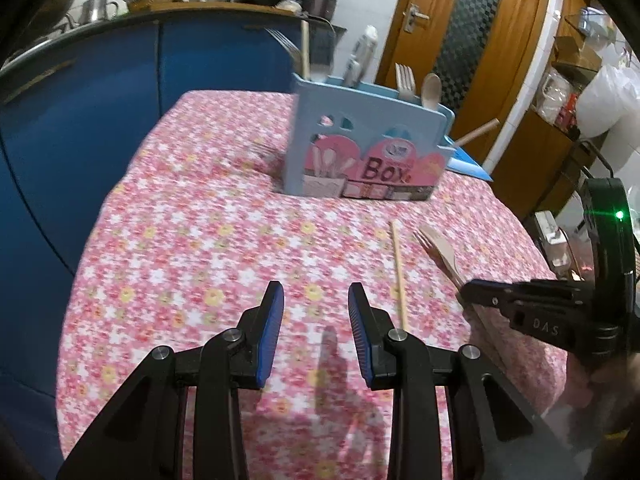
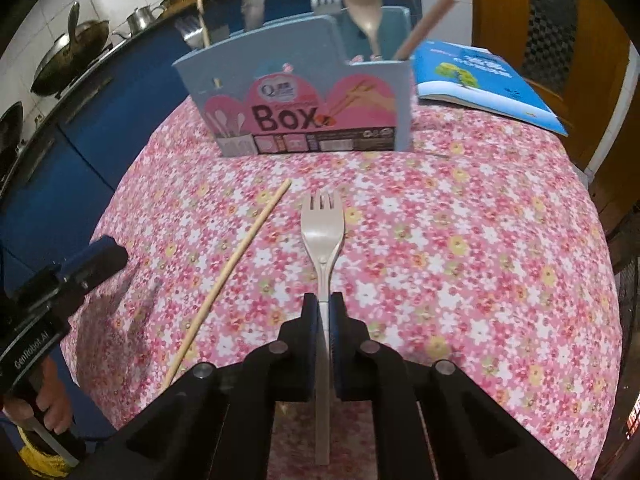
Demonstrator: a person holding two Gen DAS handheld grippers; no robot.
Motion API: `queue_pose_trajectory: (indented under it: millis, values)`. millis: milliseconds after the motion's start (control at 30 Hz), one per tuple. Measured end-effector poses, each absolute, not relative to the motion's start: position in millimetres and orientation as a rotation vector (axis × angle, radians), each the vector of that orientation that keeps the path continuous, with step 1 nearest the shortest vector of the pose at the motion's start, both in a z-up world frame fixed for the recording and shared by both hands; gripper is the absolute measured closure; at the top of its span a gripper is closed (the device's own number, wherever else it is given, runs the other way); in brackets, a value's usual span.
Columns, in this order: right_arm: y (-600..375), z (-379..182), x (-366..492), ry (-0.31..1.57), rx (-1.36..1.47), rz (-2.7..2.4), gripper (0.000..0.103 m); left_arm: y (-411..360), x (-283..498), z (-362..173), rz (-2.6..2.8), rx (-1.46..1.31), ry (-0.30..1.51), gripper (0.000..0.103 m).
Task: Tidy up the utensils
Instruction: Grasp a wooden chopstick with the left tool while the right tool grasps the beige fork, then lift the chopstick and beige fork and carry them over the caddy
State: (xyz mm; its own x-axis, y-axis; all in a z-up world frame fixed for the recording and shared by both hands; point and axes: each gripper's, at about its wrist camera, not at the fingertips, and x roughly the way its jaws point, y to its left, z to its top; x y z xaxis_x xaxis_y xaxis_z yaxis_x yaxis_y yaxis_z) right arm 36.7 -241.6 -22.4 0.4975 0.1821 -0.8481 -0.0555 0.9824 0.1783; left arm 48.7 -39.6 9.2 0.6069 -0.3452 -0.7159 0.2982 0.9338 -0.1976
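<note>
Two grippers, right gripper (image 2: 325, 312) clamping fork (image 2: 322, 228) (tines forward), left gripper (image 1: 316, 300) wide, empty

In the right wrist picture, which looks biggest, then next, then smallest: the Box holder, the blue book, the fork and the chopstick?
1. Box holder, biggest.
2. Blue book.
3. Fork and chopstick: both long and thin, too alike to rank.

The fork, held in the right gripper, sits nearest the camera, so it looks larger than it is.

Blue booklet (image 2: 480, 76) on floral tablecloth (image 2: 460, 240); wooden door (image 1: 460, 40).
</note>
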Motion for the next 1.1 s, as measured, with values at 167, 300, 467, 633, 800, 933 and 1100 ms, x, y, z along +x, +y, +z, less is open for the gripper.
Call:
queue_pose_trajectory:
  millis: [167,300,467,633,800,933,1100]
  values:
    - [-254.0,-20.0,34.1,1.028,0.123,0.131,0.095,-59.8,52.8,7.6,-0.419,-0.044,0.894,0.070]
    - [-262.0,-20.5,34.6,1.037,0.101,0.128,0.095,-77.0,56.9,6.0,-0.459,-0.019,0.932,0.070]
    - [-269.7,-20.9,32.5,1.040,0.104,0.130,0.095,-92.4,66.8,1.2,-0.483,0.006,0.979,0.070]
    - [-273.8,-23.7,33.1,1.052,0.121,0.151,0.095,-104.6,79.0,-7.0,-0.497,0.014,1.045,0.082]
    - [-269.1,-24.6,38.4,1.088,0.078,0.172,0.095,-121.9,88.4,-14.7,-0.504,0.078,1.114,0.087]
    - [-266.5,-24.8,44.8,1.129,0.046,0.187,0.094,-137.1,94.9,-19.0,-0.492,0.145,1.159,0.087]
    - [-266.2,-26.0,51.2,1.171,0.039,0.203,0.094,-147.3,97.1,-20.0,-0.476,0.198,1.166,0.090]
